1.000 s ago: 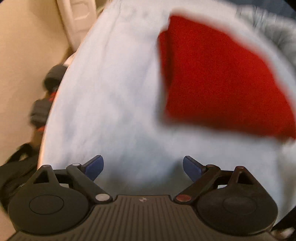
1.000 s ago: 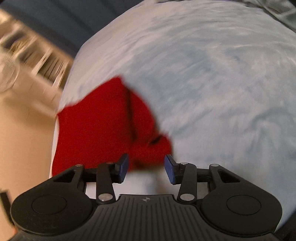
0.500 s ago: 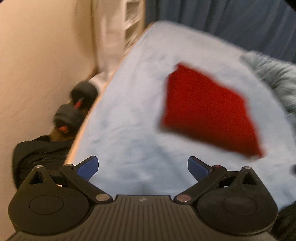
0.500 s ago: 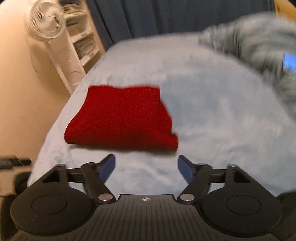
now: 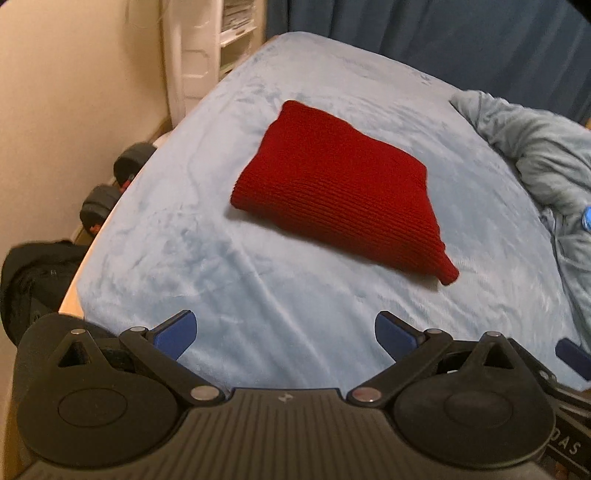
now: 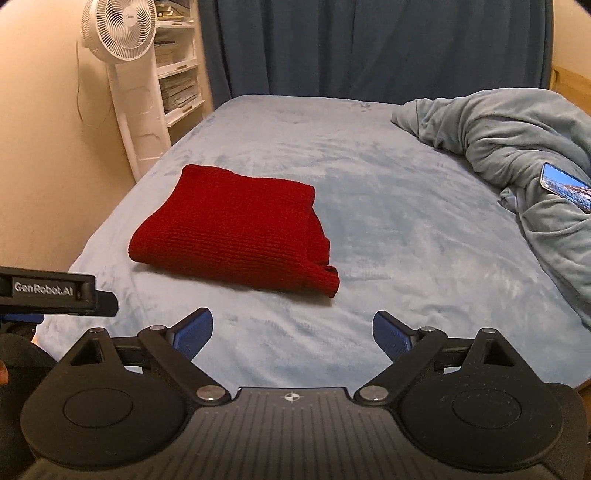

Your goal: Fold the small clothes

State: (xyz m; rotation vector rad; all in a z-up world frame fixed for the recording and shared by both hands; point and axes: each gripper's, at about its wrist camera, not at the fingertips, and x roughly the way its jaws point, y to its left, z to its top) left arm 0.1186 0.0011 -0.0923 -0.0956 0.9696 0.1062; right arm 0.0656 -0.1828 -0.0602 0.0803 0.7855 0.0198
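A red knitted garment (image 5: 340, 192) lies folded into a flat rectangle on the light blue bed sheet (image 5: 221, 266); it also shows in the right wrist view (image 6: 236, 229). My left gripper (image 5: 286, 334) is open and empty, held back above the near edge of the bed. My right gripper (image 6: 293, 332) is open and empty, also back from the garment. The left gripper's body (image 6: 55, 290) shows at the left edge of the right wrist view.
A crumpled blue-grey blanket (image 6: 517, 147) lies on the right side of the bed with a phone (image 6: 567, 186) on it. A white fan (image 6: 122, 33) and shelves stand at the left. Dumbbells (image 5: 110, 188) and a black bag (image 5: 33, 284) lie on the floor.
Both grippers have pulled back and up from the red garment. The right gripper has opened wider. The garment stays folded on the bed.
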